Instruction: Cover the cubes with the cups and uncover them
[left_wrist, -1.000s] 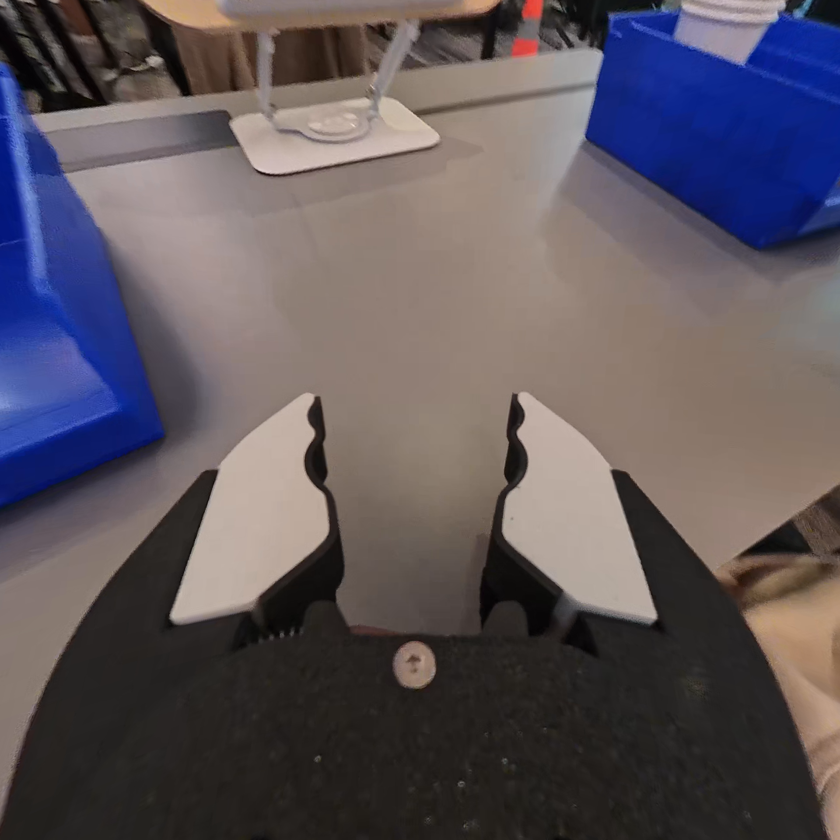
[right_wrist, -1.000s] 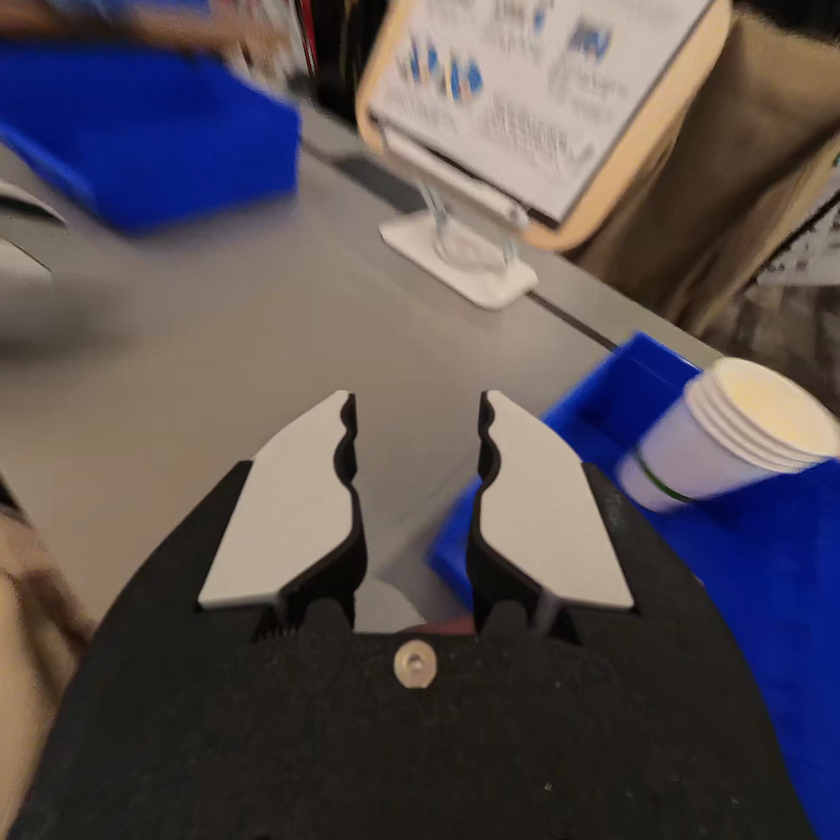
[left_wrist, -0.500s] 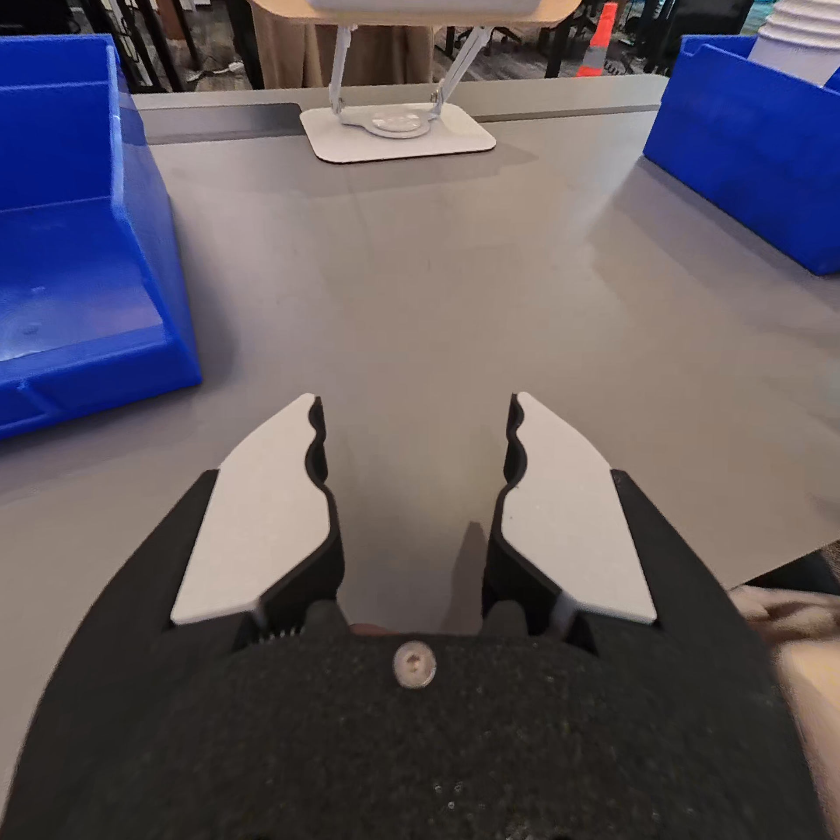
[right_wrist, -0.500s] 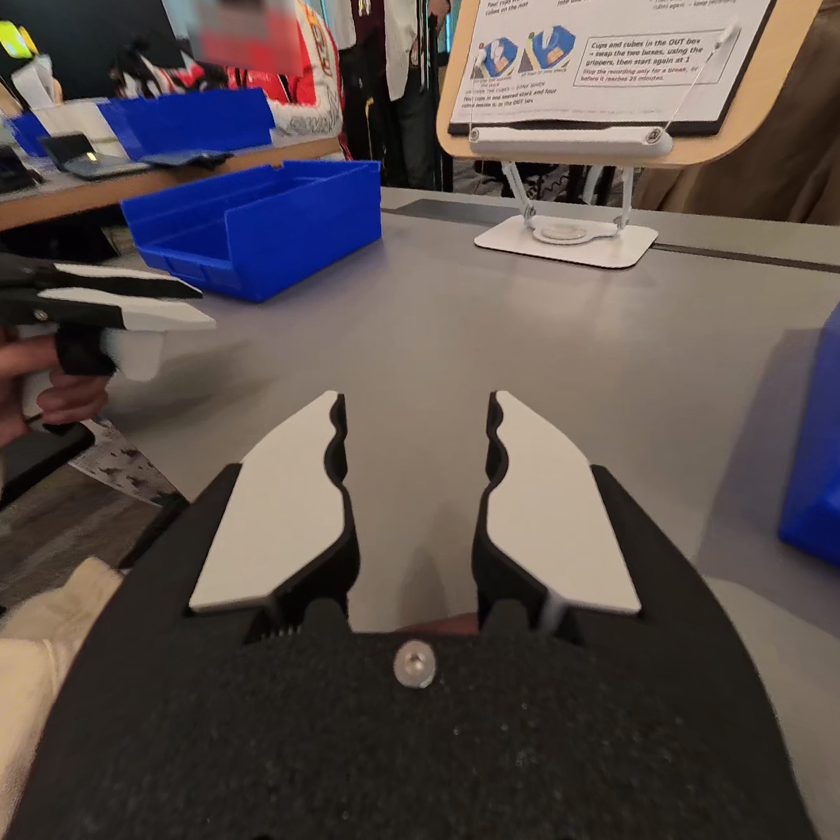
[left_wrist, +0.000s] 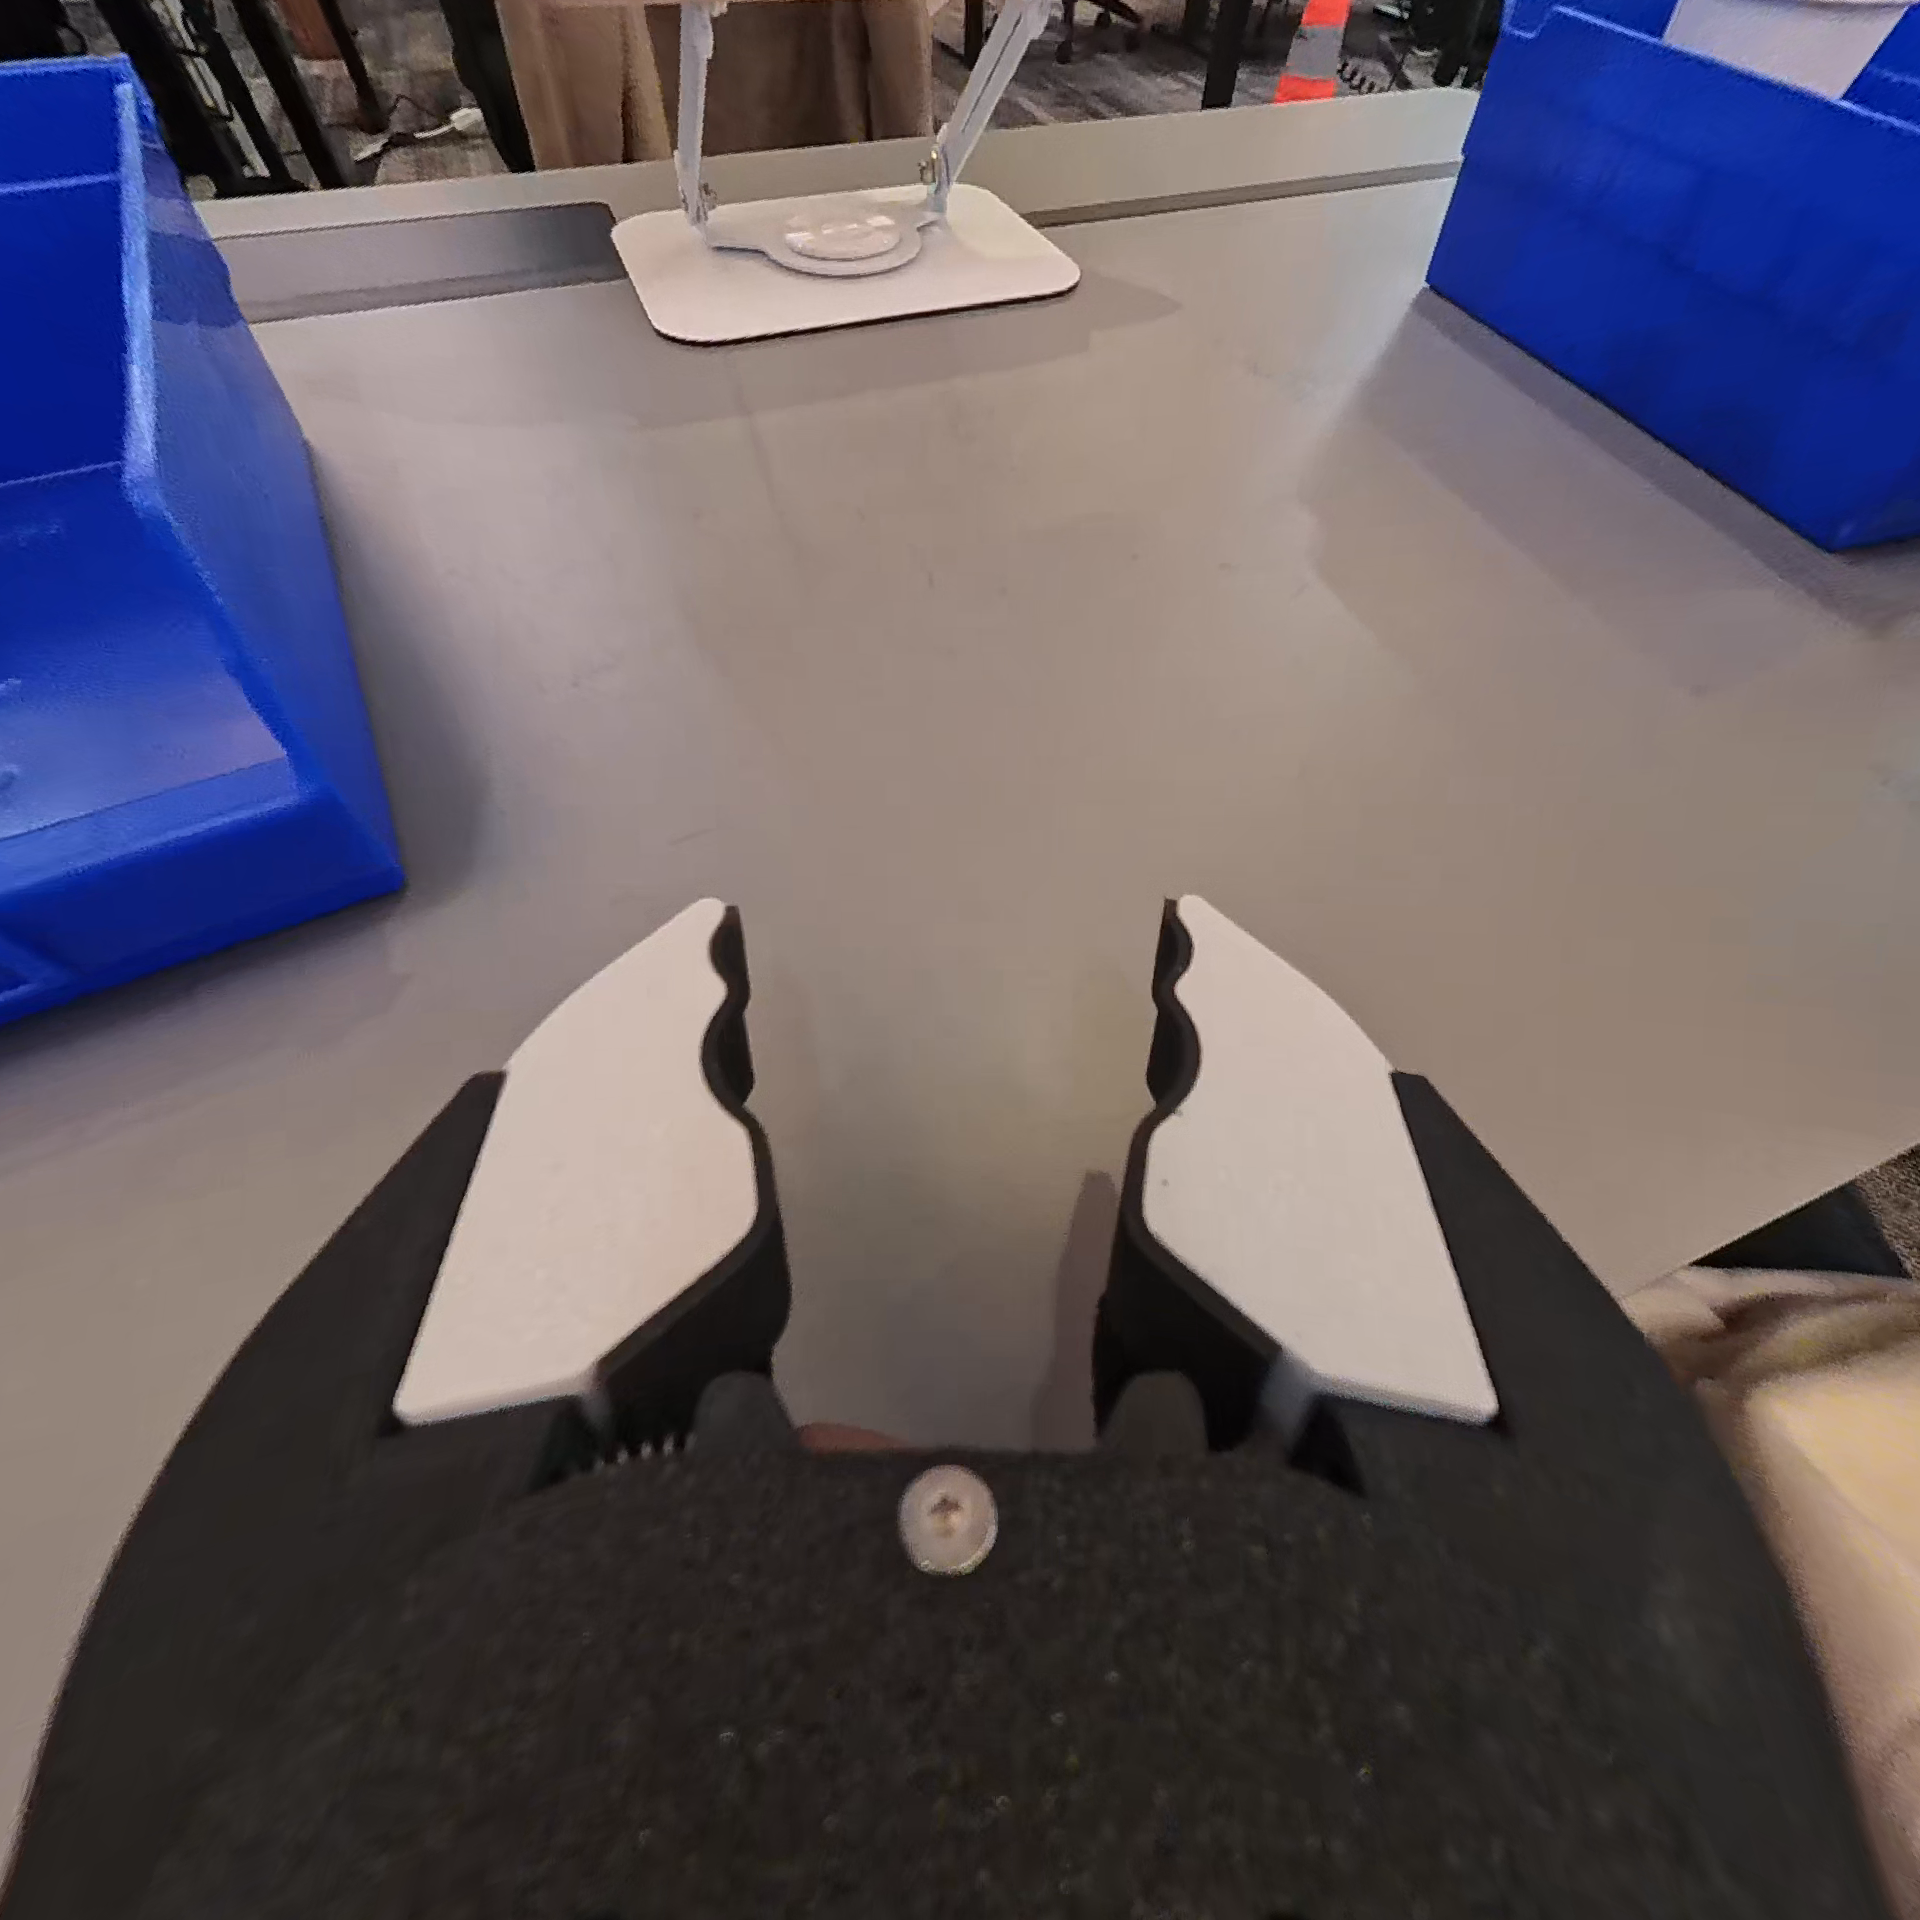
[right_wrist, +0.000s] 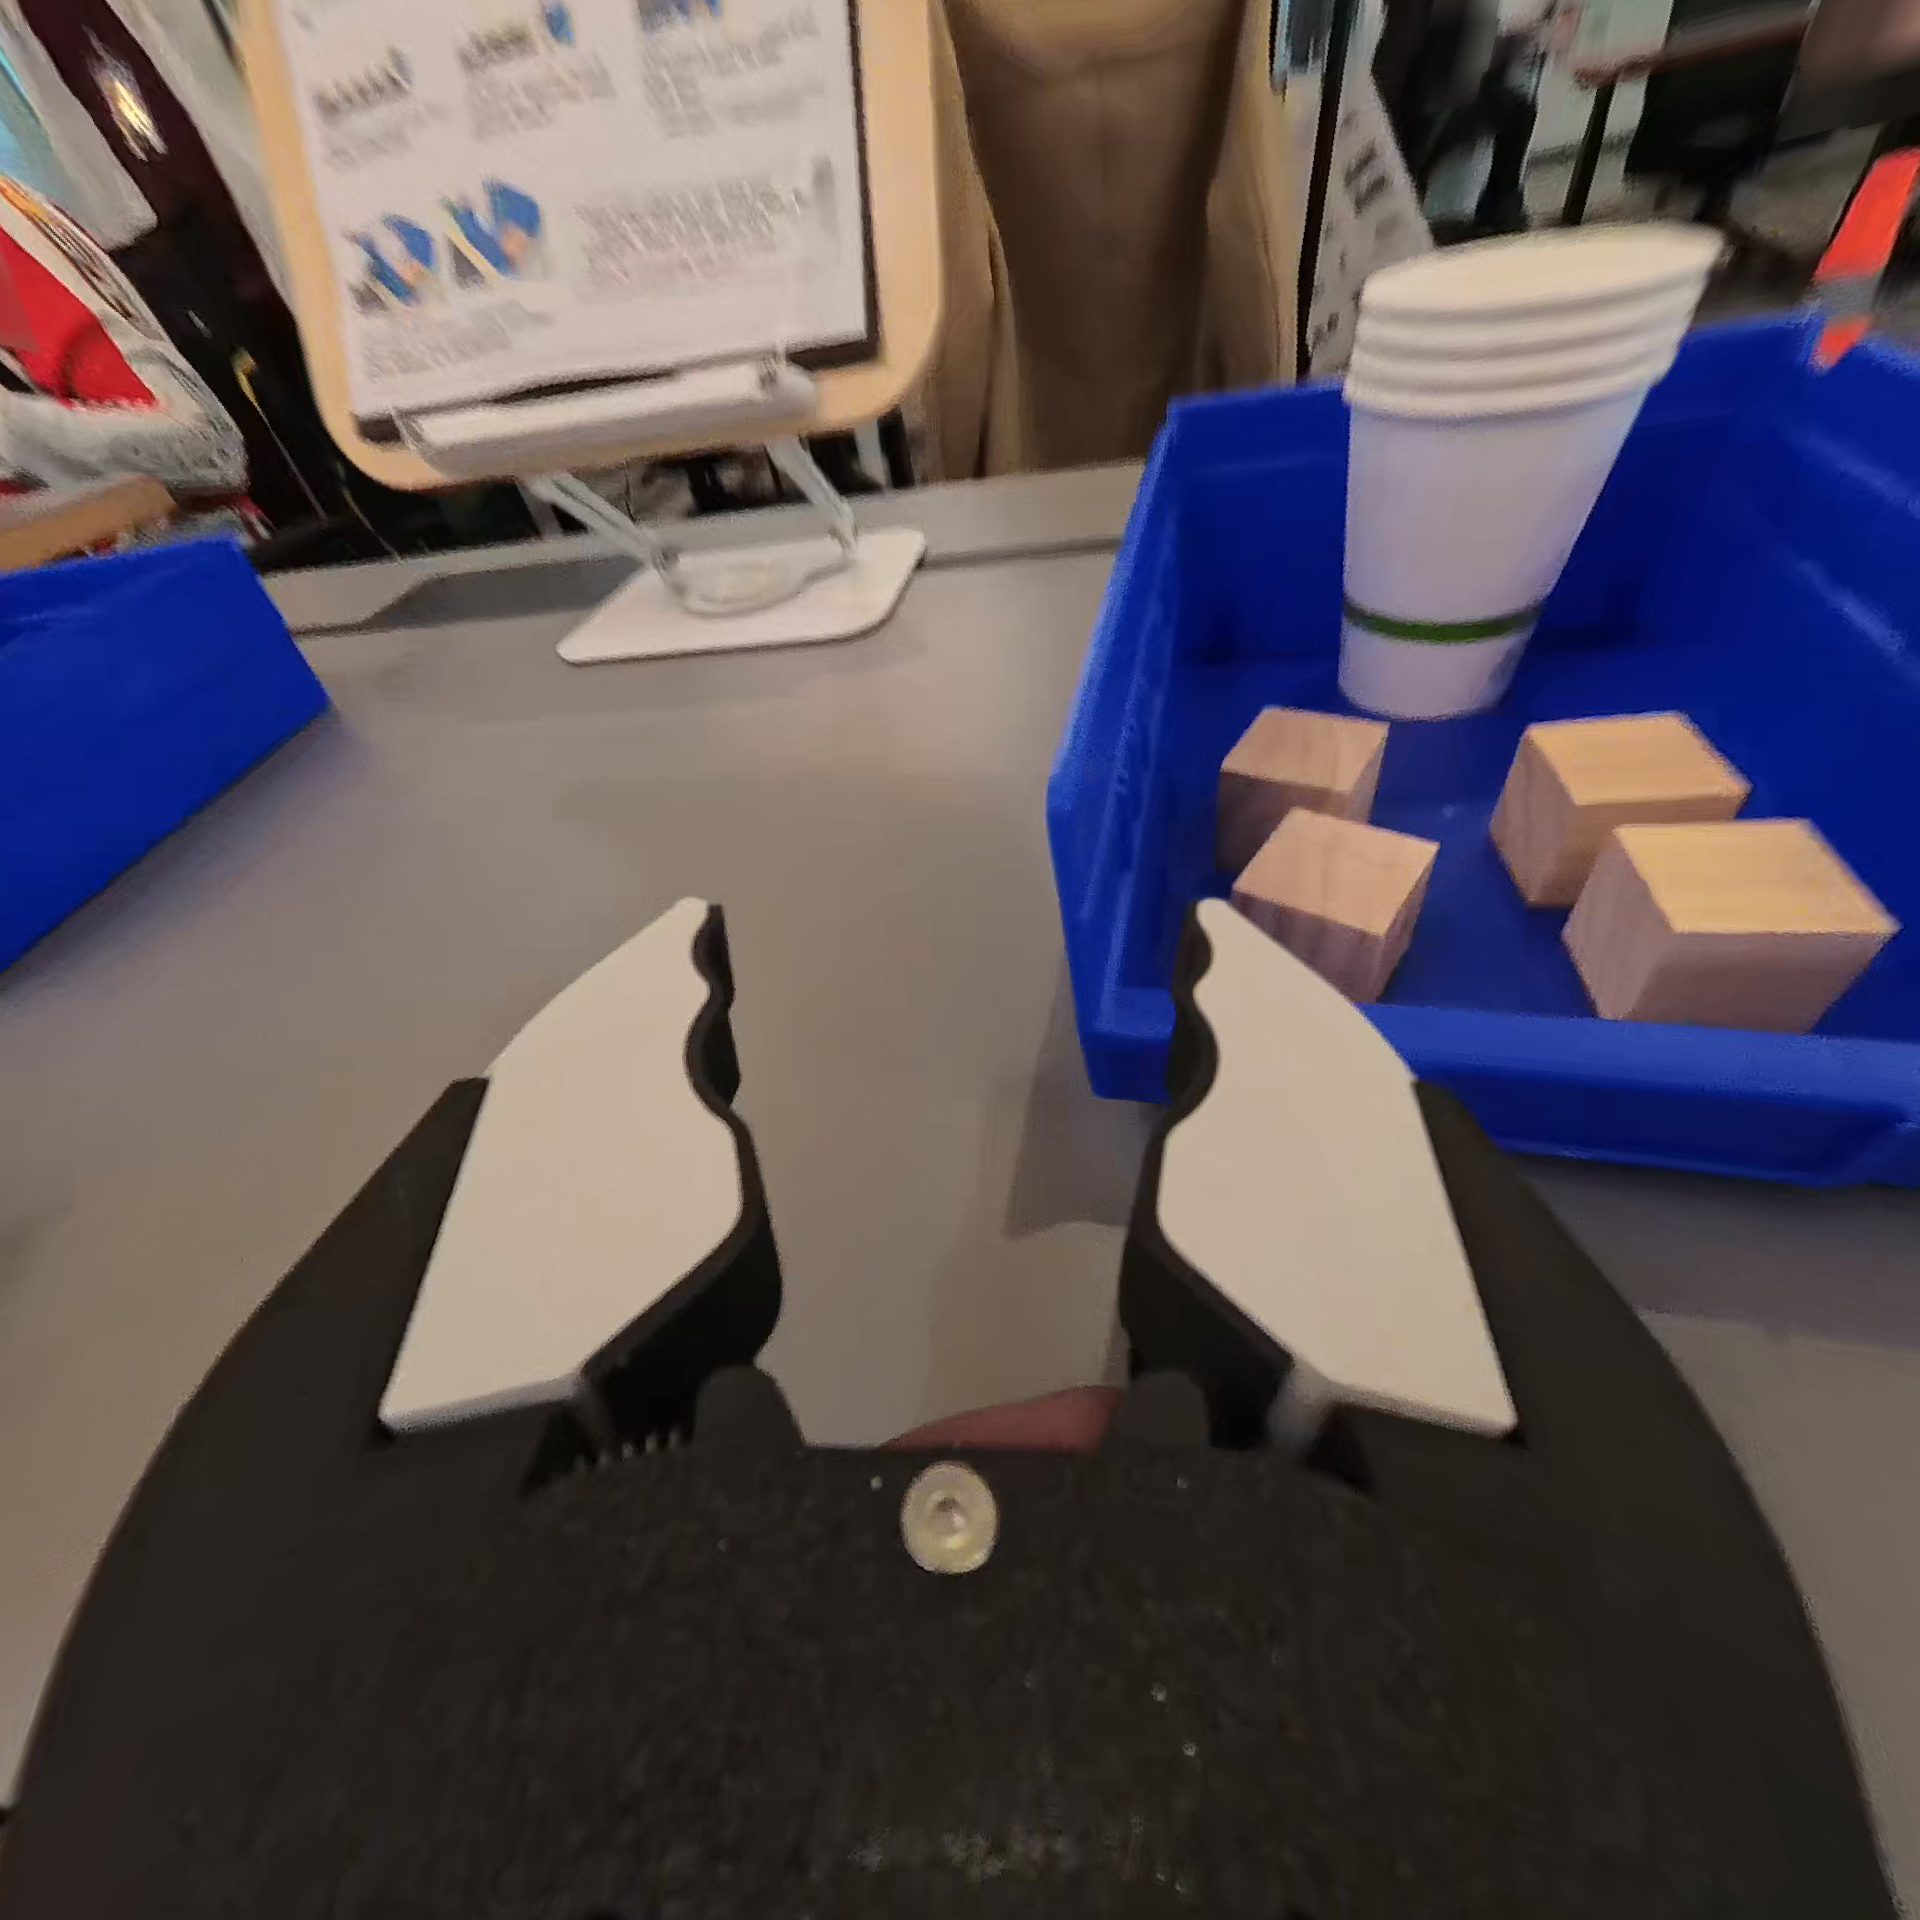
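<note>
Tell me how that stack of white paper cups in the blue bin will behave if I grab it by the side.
The stack of paper cups is tall, tapers to a narrow base and already leans, so it would probably tip if nudged. Thin paper walls likely dent under a hard squeeze. Several nested rims show at the top, so gripping only the outer cup may separate it from the rest.
</note>
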